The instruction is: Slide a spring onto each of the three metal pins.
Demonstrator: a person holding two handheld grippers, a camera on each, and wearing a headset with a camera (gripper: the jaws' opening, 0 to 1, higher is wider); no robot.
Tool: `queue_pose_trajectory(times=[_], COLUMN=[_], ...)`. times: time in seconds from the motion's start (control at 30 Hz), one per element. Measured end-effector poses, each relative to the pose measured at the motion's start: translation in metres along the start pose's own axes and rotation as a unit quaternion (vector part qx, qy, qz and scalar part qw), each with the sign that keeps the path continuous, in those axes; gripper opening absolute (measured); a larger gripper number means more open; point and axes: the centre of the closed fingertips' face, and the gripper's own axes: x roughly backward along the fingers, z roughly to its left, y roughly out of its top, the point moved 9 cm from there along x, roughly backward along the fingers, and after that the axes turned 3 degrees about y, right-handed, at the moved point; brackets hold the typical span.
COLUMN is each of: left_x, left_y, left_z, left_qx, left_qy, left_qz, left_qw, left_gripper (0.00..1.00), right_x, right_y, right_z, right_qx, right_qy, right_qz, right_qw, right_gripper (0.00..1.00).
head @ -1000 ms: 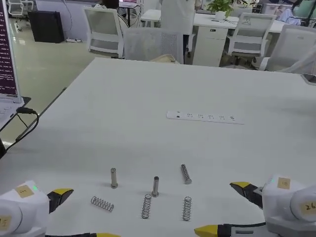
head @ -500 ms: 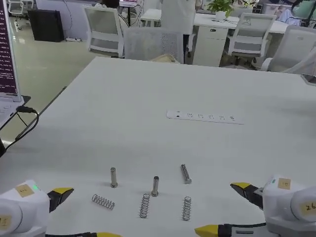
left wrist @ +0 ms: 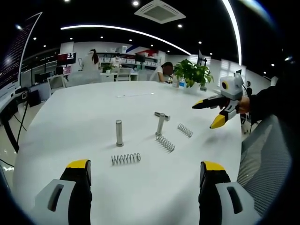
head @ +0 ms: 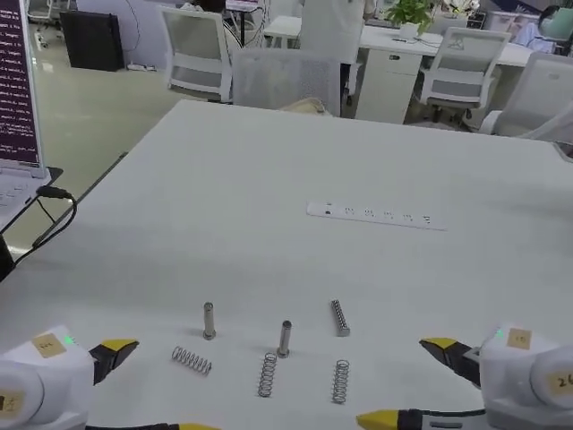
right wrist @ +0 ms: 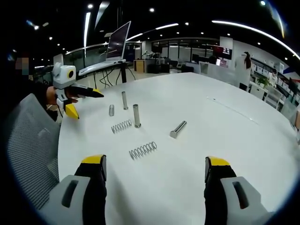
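I'm holding my left gripper [left wrist: 146, 166] wide open & empty, left spring [left wrist: 126, 158] lying just ahead betw. its jaws, left pin [left wrist: 119, 133] standing upright beyond it. Each spring is sitting before its pin, prob. for pairing. Mid pin [head: 285, 339] is standing too. Right gripper view is showing the right pin [right wrist: 178, 129] lying flat; left gripper view is leaving that unclear. Right gripper [right wrist: 155, 161] is hovering wide, empty, right spring [right wrist: 143, 150] just ahead.

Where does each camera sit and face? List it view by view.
Head view: on the headset, looking forward and down at the table; left gripper and right gripper at its bottom corners.
Left gripper view: on the left gripper, facing the right gripper across the table; own fingers below.
Right gripper view: on the right gripper, facing the left gripper; own fingers below.
Shared: all three show the middle pin.
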Motion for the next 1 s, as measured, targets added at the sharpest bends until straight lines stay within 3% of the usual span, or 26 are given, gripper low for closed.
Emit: queue_pose_trajectory(times=[0.33, 1.0], left_x=[-0.002, -0.001], left_y=[0.001, 0.005], left_z=[-0.002, -0.006], left_qx=[-0.001, -0.004], left_qy=[-0.004, -0.005], left_qz=[-0.007, -0.017], left_qw=[1.0, 0.9998], left_gripper=[0.94, 0.93], right_x=[-0.001, -0.02], right_y=[0.014, 0.046], right_z=[-0.006, -0.032], right_qx=[0.012, 0.013], right_qy=[-0.004, -0.025], right_qz=[0.012, 0.04], right_qw=[0.9998, 0.9988], right_gripper=[0.77, 0.62])
